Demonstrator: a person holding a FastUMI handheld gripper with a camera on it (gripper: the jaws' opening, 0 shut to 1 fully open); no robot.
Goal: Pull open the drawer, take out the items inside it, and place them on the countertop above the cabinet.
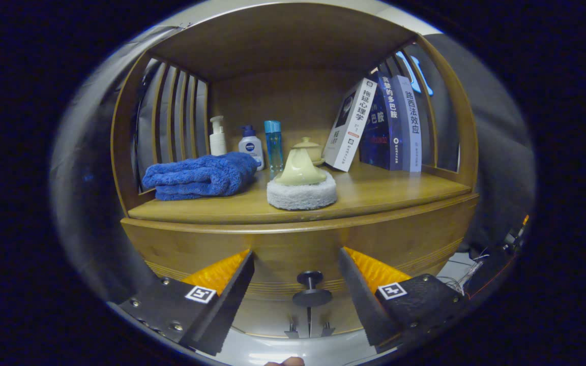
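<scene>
While our gripper [297, 295] hung level with the drawer front [303, 249], we noted its fingers spread wide and holding nothing. The drawer knob [311, 291], a dark round pull on a short stem, sat between the fingers, touched by neither. We took the knob as our landmark.

Around the knob, the drawer front sat flush with the cabinet, no gap showing, so the drawer read as closed. Whatever lay inside was hidden from us. Above the knob ran the countertop [394, 190], where the task wants the drawer's items. A closed drawer with goods on top fits two readings: the contents yet inside, or already lifted out and the drawer pushed home. We could not tell which.

Risks, as we judged them: the knob is small and round, so fingers closing off-centre could slip off its rim; an angled pull could bind the drawer in its runners.

Directly above the knob, near the countertop's front edge, stood a pale scrubber [301, 187] on a white pad, a lidded pot [309, 149] behind it. Above and left of the knob lay a folded blue towel [201, 176], with three bottles [250, 145] behind. Above and right leaned a row of books [379, 124]. Free countertop showed right of the scrubber; elsewhere anything set down would crowd these.
</scene>
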